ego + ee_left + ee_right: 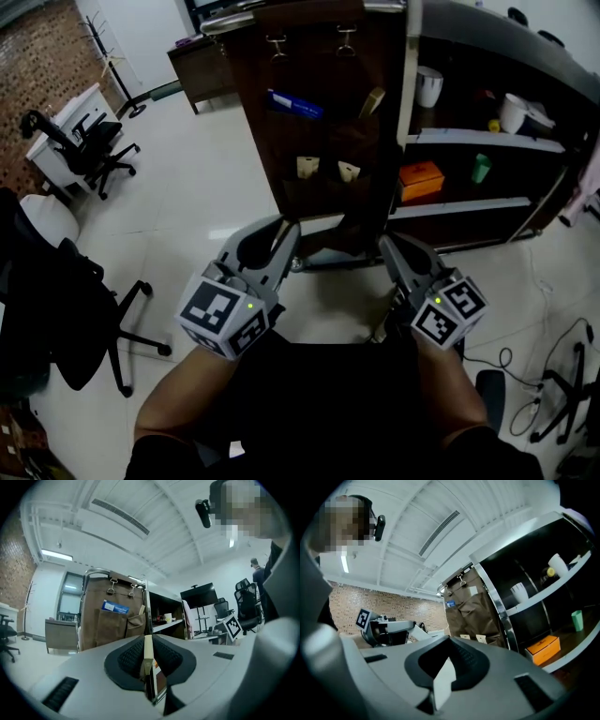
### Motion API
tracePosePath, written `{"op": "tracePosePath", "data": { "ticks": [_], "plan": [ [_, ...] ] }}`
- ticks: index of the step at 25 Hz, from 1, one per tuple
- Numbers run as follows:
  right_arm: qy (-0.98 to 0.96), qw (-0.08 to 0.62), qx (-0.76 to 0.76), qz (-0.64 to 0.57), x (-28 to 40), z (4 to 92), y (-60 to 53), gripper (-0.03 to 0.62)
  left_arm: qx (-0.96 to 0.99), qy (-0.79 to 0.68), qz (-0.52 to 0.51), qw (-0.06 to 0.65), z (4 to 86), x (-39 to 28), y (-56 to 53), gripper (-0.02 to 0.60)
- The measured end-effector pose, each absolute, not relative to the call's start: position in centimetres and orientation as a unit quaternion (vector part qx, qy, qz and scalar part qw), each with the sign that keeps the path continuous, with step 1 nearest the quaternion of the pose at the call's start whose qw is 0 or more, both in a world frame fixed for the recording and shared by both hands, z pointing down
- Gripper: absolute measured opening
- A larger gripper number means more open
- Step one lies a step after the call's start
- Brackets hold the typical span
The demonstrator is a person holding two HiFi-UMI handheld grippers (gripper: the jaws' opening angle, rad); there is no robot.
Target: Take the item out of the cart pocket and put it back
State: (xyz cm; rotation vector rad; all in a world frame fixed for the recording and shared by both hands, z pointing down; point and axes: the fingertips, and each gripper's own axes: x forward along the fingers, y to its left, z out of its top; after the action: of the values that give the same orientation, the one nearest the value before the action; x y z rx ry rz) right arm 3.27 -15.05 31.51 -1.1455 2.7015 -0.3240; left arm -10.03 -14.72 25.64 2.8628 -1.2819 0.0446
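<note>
A brown fabric pocket organizer point(319, 131) hangs on the side of the dark cart point(487, 141) ahead of me. A blue packet point(294, 104) and a tan item point(372, 101) stick out of its upper pockets. Two small pale items point(307, 167) sit lower down. My left gripper point(281, 236) is held low near my body, short of the cart. It is shut on a thin flat cream-edged item point(147, 651) that stands edge-on between the pads. My right gripper point(396, 247) is beside it with its fingers together. I cannot make out the pale sliver point(443, 686) between its pads.
The cart shelves hold a white cup point(429, 86), an orange box point(420, 178) and a green cup point(480, 169). Black office chairs point(89, 145) stand at the left over a pale tiled floor point(187, 197). Cables point(553, 375) lie at the lower right.
</note>
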Motion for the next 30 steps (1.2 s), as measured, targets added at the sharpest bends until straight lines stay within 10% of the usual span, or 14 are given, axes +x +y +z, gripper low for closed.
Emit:
{"op": "tracePosePath", "data": {
  "ticks": [30],
  "plan": [
    [0.917, 0.091, -0.374, -0.106, 1.0, 30.8, -15.9, 0.015, 0.895, -0.445, 0.014, -0.008, 27.2, -10.5, -13.2, 0.044]
  ]
}}
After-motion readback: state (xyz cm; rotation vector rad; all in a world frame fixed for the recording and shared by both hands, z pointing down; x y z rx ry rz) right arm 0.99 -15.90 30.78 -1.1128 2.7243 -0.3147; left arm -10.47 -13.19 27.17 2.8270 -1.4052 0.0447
